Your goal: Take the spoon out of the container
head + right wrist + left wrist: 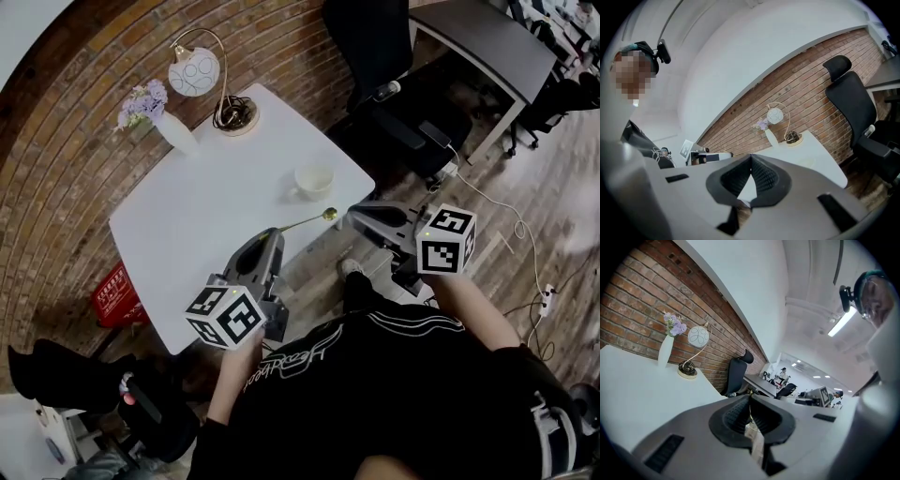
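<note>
A white cup (314,180) stands near the right edge of the white table (216,202). My left gripper (275,235) is shut on the thin handle of a gold spoon (309,221). The spoon's bowl sticks out past the table's front corner, clear of the cup. In the left gripper view the handle shows as a thin gold rod (750,414) pinched between the shut jaws of the left gripper (750,399). My right gripper (356,217) is off the table's right side, shut with nothing in it. Its jaws meet in the right gripper view (751,157).
A white vase of purple flowers (161,118) and a globe lamp (199,70) stand at the table's far side against the brick wall. A black office chair (384,84) and a grey desk (487,42) are to the right. A red box (114,292) sits on the floor.
</note>
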`<state>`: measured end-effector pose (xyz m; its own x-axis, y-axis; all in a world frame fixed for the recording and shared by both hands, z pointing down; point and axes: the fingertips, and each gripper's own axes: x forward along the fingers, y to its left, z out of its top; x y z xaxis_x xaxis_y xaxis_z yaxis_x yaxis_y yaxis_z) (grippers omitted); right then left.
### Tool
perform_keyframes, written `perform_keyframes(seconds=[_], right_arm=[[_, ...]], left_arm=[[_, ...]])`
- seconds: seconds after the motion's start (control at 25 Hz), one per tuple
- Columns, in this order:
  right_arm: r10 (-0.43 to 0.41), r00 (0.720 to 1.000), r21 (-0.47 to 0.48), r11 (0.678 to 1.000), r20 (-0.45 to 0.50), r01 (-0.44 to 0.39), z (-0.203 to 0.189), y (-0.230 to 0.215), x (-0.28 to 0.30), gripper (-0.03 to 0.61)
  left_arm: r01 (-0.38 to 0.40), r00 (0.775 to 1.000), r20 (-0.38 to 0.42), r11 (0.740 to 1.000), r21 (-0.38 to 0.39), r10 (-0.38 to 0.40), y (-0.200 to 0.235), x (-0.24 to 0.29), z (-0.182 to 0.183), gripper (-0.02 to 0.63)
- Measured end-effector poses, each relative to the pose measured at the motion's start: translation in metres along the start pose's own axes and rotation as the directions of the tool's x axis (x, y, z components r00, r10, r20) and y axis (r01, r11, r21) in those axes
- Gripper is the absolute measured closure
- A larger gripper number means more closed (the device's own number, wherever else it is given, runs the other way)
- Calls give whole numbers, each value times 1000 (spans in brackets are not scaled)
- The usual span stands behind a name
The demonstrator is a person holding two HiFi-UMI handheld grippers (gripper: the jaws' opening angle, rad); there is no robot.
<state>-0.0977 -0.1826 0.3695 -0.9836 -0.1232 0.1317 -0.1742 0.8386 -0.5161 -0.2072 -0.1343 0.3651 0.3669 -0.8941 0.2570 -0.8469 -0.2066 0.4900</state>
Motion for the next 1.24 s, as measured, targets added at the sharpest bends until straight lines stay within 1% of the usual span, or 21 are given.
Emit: perform_keyframes(seconds=[0.12,0.32,0.56,0.92,1.24], right_arm=[[0,1000,8,1000,16,0,-1,6,-1,581],[-45,999,-51,998,9,45,-3,10,-8,581],[-50,999,-30,998,16,50,-7,9,-12,581],[-47,999,-21,999,20,47,0,0,-10,581],[-53,998,-30,998,19,53,6,-12,-8,581]], left_arm=[[6,1000,-10,1000,0,-6,-5,-5,-6,606],[14,1000,-11,1000,5,-14,-11,-10,-12,606],[11,1000,-9,1000,5,-11,-14,-11,-13,606],[0,1000,-2,1000,1,0,-12,-7,-4,606],[4,1000,-13,1000,-2,-4,-8,8,-4,606]])
